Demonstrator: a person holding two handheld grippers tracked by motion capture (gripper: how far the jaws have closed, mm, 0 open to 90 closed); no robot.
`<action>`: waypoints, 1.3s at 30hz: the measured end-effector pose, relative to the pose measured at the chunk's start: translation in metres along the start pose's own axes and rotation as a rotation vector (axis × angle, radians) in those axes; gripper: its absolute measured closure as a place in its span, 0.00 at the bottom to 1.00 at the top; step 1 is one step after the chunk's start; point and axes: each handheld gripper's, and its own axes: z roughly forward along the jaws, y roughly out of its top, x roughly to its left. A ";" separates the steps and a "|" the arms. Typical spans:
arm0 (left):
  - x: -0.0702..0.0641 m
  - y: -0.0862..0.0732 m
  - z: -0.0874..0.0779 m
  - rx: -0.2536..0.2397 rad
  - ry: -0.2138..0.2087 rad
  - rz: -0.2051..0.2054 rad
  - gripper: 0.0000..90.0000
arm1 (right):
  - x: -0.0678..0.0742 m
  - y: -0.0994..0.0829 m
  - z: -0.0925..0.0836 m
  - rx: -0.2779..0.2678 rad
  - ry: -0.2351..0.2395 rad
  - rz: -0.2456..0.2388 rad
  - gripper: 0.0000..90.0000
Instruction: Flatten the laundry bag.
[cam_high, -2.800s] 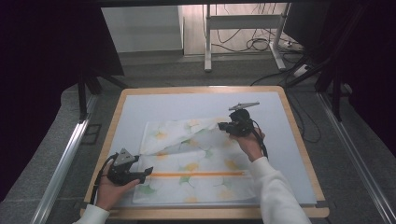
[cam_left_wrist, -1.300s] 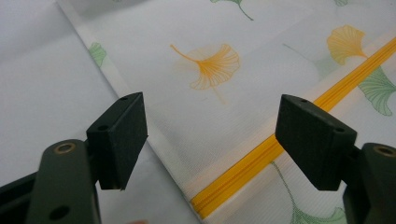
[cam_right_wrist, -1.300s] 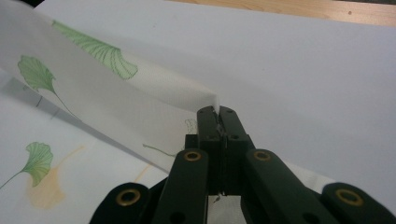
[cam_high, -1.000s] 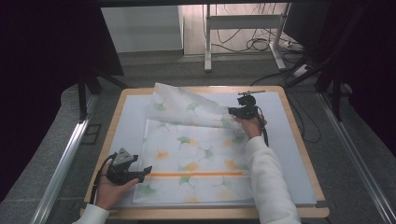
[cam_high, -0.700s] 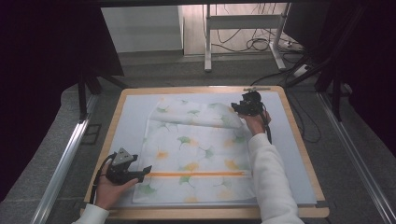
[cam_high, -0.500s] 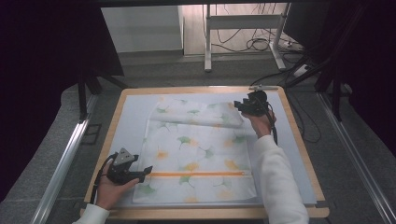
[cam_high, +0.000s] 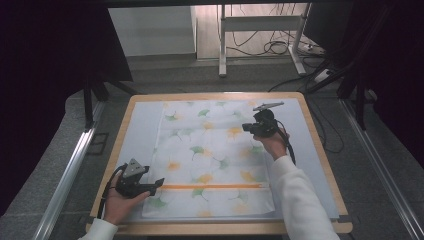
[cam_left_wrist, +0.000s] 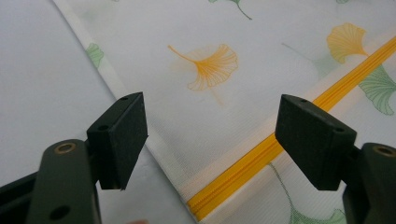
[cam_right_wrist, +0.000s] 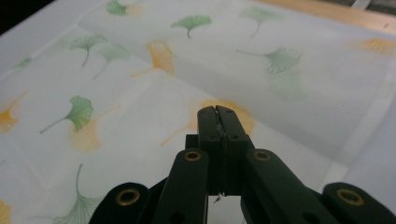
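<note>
Two grippers are held over a white cloth (cam_high: 210, 160) that is printed with green and orange leaves. The cloth is spread out flat on the surface (cam_high: 320, 165), and most of the middle of the surface is covered by it. An orange zipper (cam_high: 215, 186) is sewn across the cloth near the person's side. In the left gripper view, the zipper (cam_left_wrist: 261, 163) is seen running from the bottom up to the right, and an orange leaf is printed just above it.

The left gripper (cam_high: 159, 183) is held in the left hand (cam_high: 117, 202) at the near left edge of the cloth, beside the end of the zipper. Its fingers (cam_left_wrist: 122, 137) are wide open. The cloth's edge and the zipper's end are seen between them, but nothing is pinched.

The right gripper (cam_high: 246, 127) is held in the right hand (cam_high: 272, 145) over the far right part of the cloth. Its fingers (cam_right_wrist: 217, 123) have just been closing and are now pressed tightly together. No cloth is caught between them. In the right gripper view, the fingers are pointed over an orange leaf, and a soft fold line can be seen running across the cloth (cam_right_wrist: 140, 107). A white sleeve (cam_high: 300, 200) is worn on the right arm, and part of the cloth's near right side is hidden by it.
</note>
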 end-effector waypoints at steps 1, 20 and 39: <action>0.000 0.000 0.000 0.000 0.000 0.000 0.28 | 0.001 -0.002 0.006 0.018 0.000 0.001 0.99; 0.004 0.004 0.005 -0.015 -0.025 -0.004 0.28 | 0.033 -0.051 -0.037 0.061 0.096 -0.044 0.99; -0.010 0.013 0.007 -0.028 0.000 0.030 0.28 | 0.075 -0.109 -0.086 0.037 0.172 -0.126 0.99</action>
